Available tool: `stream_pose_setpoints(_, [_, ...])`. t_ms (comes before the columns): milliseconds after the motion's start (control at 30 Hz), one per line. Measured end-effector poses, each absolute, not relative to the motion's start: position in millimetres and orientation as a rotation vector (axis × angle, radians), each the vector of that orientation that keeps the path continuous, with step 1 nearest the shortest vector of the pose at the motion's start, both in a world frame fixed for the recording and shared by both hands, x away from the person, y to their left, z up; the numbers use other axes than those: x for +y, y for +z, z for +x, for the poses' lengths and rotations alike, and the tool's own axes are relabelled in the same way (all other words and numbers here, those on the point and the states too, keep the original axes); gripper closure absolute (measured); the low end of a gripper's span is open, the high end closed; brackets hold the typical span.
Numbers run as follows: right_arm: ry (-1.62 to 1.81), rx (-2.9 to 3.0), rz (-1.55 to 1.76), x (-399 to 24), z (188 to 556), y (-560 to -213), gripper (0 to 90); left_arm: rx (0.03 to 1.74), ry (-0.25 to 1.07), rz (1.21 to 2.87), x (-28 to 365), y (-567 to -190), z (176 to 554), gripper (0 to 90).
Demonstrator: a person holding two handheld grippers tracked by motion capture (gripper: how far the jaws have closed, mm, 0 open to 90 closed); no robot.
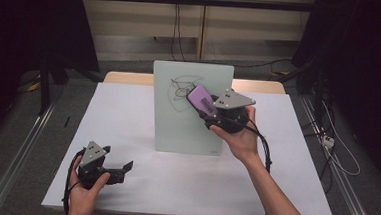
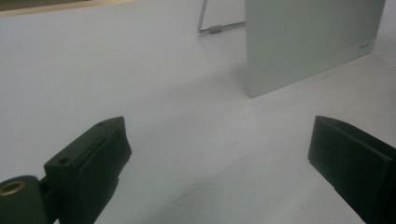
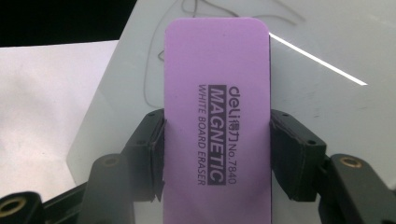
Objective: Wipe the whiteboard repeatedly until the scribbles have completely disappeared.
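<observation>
A small whiteboard (image 1: 177,122) stands upright in the middle of the table, with black scribbles (image 1: 182,89) near its top. My right gripper (image 1: 204,104) is shut on a purple whiteboard eraser (image 1: 201,100), which it holds against the upper right of the board over the scribbles. In the right gripper view the eraser (image 3: 217,116) sits between the two black pads (image 3: 292,154), with the scribble lines (image 3: 154,79) beside and above it. My left gripper (image 1: 124,167) rests open near the table's front left; in its own view the jaws stand wide apart over bare table, with the whiteboard (image 2: 308,42) ahead.
The table (image 1: 128,113) is covered in white, with a wooden edge at the back. A wire stand (image 2: 210,28) props the board from behind. Cables (image 1: 336,151) lie on the floor to the right. Dark curtains flank both sides.
</observation>
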State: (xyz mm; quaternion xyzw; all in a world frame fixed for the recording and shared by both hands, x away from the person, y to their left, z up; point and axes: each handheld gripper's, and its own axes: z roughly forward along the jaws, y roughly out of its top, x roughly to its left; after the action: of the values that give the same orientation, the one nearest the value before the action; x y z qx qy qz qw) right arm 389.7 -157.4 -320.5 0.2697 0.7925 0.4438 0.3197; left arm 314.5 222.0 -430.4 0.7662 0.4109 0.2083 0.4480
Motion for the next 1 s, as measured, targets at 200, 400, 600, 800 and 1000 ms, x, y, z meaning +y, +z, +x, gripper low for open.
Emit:
stream_pose_setpoints(200, [1.158, 2.022, 0.737, -172, 393, -302, 41.7, 1.017, 0.521, 1.893, 222, -431, 314, 5.1])
stream_pose_setpoints(400, [1.149, 1.969, 0.765, -185, 396, -286, 41.6, 1.017, 0.514, 1.896, 222, -430, 314, 5.1])
stream_pose_setpoints(600, [1.145, 1.986, 0.759, -180, 394, -295, 41.7, 1.017, 0.521, 1.892, 222, -431, 314, 5.1])
stream_pose_setpoints(800, [1.14, 2.017, 0.747, -172, 391, -306, 41.7, 1.009, 0.518, 1.893, 220, -431, 314, 5.1])
stream_pose_setpoints(1000, [1.154, 2.041, 0.744, -166, 390, -315, 41.7, 1.017, 0.52, 1.894, 220, -431, 314, 5.1])
